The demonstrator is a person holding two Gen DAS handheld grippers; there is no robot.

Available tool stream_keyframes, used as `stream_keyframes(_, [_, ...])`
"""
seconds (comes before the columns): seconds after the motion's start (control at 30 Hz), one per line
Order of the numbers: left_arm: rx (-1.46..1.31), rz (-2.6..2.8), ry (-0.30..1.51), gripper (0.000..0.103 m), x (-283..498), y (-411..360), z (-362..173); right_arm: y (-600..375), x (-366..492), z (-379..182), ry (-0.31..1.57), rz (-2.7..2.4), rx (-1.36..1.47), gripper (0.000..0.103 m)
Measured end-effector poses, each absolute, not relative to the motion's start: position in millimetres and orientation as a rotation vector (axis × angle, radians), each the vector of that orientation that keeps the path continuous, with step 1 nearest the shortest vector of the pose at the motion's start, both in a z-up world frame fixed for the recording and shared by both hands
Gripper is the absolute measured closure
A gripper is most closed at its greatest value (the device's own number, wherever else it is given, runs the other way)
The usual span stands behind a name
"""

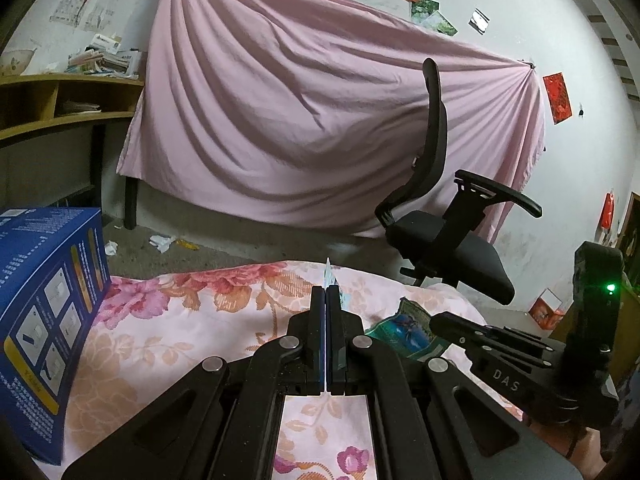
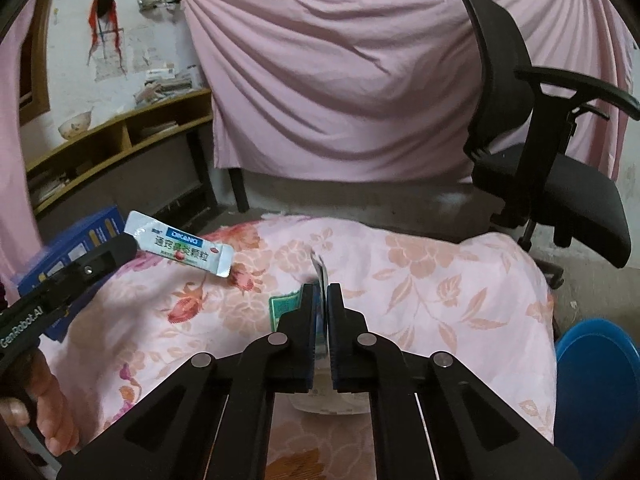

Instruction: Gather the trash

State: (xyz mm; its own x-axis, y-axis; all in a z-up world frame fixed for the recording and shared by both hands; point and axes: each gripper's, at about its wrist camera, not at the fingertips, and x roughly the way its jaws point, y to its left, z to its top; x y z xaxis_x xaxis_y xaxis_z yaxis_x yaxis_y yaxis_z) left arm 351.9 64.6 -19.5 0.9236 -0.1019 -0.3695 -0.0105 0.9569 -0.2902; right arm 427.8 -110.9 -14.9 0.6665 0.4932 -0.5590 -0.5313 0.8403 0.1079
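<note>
Currently both tongs clamped on trash above floral quilt (image 2: 440, 280): left gripper (image 1: 326, 292) pinches white sachet (image 2: 180, 248) by its end, over quilt's far-left edge; right gripper (image 2: 320, 292) nips green wrapper (image 1: 408, 332) mid-quilt. Light, floppy, slick film; grip flat edges.

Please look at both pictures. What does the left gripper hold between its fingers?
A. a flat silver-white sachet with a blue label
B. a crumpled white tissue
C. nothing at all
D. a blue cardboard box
A: in the right wrist view the left gripper pinches one end of the flat silver-white sachet with a blue label above the floral pink bedcover.
</note>
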Motion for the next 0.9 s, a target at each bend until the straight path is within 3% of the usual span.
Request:
stream_keyframes(0.33, [-0.324,0.003,0.408,0.103,353.6,72.4,-21.0,-102.9,436.5,-21.3,0.682,0.584,-0.095,0.094])
stream_keyframes(0.47, [-0.348,0.041,0.429,0.103,354.1,83.4,-21.7,-91.6,436.1,-23.5,0.703,0.598,-0.148,0.059])
stream_keyframes(0.57, [-0.374,0.072,0.465,0.103,357.0,92.1,-25.4,-80.7,439.1,-29.3,0.740,0.610,-0.195,0.055])
stream_keyframes(0.77, [-0.462,0.092,0.556,0.103,365.3,108.6,-39.6,-60.6,446.2,-49.5,0.849,0.624,-0.289,0.056])
stream_keyframes(0.83, [-0.474,0.094,0.567,0.103,366.7,112.3,-39.9,-59.4,446.0,-50.8,0.853,0.629,-0.292,0.059])
stream_keyframes(0.9, [-0.479,0.094,0.573,0.103,366.9,113.2,-40.2,-59.9,445.9,-51.6,0.861,0.649,-0.282,0.069])
